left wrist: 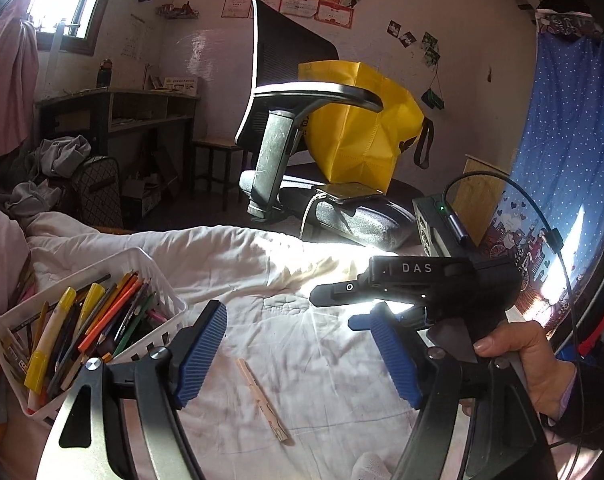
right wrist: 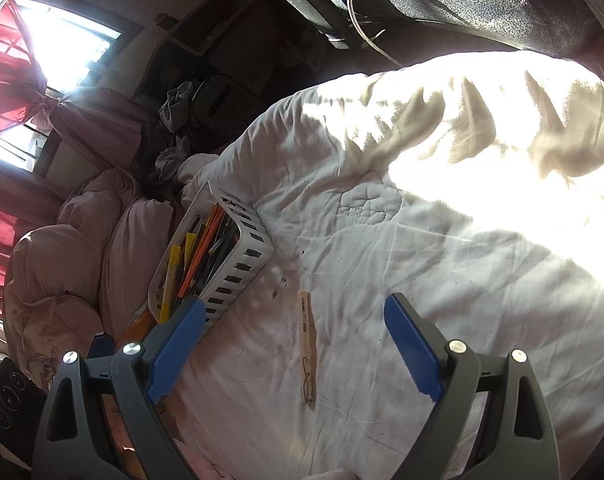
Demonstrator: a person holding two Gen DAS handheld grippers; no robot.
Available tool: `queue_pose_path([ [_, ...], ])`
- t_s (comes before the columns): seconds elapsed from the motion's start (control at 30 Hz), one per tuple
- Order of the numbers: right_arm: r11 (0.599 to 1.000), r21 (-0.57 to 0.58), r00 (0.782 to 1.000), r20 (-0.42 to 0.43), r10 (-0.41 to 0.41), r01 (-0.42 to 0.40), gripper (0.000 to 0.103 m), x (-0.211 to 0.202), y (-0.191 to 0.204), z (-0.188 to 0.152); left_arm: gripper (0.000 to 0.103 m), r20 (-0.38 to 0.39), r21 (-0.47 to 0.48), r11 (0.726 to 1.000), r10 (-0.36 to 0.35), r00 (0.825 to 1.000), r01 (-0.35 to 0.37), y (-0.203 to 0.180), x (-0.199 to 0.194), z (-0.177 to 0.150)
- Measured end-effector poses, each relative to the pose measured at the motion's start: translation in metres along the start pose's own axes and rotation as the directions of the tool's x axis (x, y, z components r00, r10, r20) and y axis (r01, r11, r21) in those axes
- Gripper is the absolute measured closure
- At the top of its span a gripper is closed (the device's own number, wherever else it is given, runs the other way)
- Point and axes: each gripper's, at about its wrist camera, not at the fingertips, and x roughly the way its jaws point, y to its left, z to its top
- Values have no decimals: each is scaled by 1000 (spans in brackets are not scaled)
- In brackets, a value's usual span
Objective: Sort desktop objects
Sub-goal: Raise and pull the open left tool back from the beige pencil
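One pen (right wrist: 306, 344) lies loose beside your full basket (right wrist: 237, 276); both grippers, left (left wrist: 297, 354) and right (right wrist: 297, 350), gape empty, right lined up to collect it.

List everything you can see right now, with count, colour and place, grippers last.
basket: one, white, slotted, left on the quilt, full of pencils and markers
loose pen: one, beige, flat on the quilt, right of the basket
quilt: one, white, partly sunlit
office chair: one, black, behind the bed
bag: one, yellow, on the chair seat
left gripper: blue pads, open, empty
right gripper: blue pads, open, the pen ahead between its fingers, untouched
hand: one, holding the right gripper
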Motion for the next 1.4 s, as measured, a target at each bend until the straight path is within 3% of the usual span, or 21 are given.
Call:
queue_pose_path([
  [0.33, 995, -90, 999, -32, -43, 40, 11, 13, 17, -7, 24, 82, 22, 1000, -19, 996, 17, -12, -20, 6],
  [0.4, 993, -110, 998, -34, -56, 52, 11, 15, 20, -8, 18, 80, 12, 1000, -7, 997, 6, -11, -21, 7],
  [0.73, 990, -122, 996, -50, -76, 70, 11, 21, 20, -10, 18, 77, 18, 1000, 23, 997, -24, -10, -20, 4],
  [1.13, 991, -109, 994, -59, -89, 82, 11, 23, 14, -10, 18, 8, -39, 997, 62, 998, -62, 4, -3, -6],
  [1.4, 991, -84, 993, -58, -105, 100, 11, 25, 7, -8, 18, -149, -103, 981, 148, 978, -164, 29, 32, -22],
])
